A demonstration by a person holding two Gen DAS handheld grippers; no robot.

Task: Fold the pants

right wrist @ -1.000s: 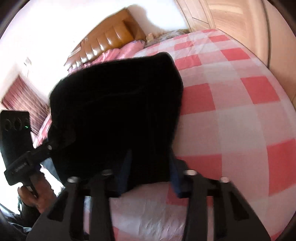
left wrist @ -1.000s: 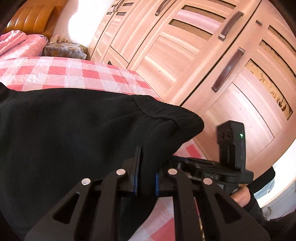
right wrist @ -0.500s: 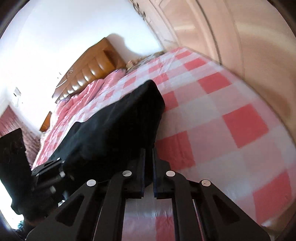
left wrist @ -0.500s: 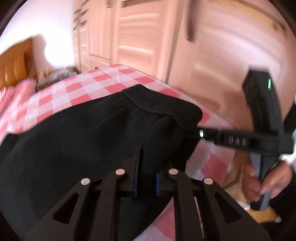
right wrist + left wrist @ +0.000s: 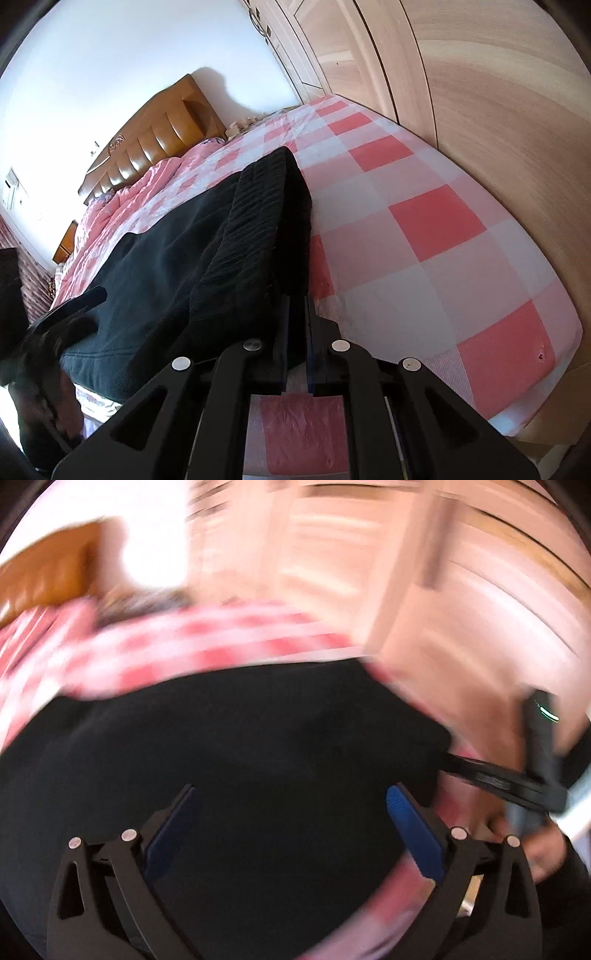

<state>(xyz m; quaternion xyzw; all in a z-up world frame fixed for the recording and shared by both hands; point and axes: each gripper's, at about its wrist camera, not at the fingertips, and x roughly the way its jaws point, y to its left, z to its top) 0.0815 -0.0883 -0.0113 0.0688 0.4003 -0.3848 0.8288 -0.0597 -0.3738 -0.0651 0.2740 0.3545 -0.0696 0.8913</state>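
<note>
Right wrist view: black pants (image 5: pixel 192 258) lie on the pink checked bed (image 5: pixel 436 236), along its foot edge.
The right gripper (image 5: pixel 295 332) pinches the ribbed waistband at the near edge. In the blurred left view, the left gripper (image 5: pixel 291 827) is spread wide over the pants (image 5: pixel 240 746), gripping nothing.

A: quick count, what've we got on the bed (image 5: pixel 436 218)?

B: one pair of black pants (image 5: pixel 177 266), that's it for clothes. One pink quilt (image 5: pixel 122 199) up by the one headboard (image 5: pixel 162 136).

A: grippers?

B: two. The right gripper (image 5: pixel 295 332) sits at the pants' waistband end, the left gripper (image 5: pixel 291 819) over the pants. One nightstand (image 5: pixel 65 245) beside the bed, too.
</note>
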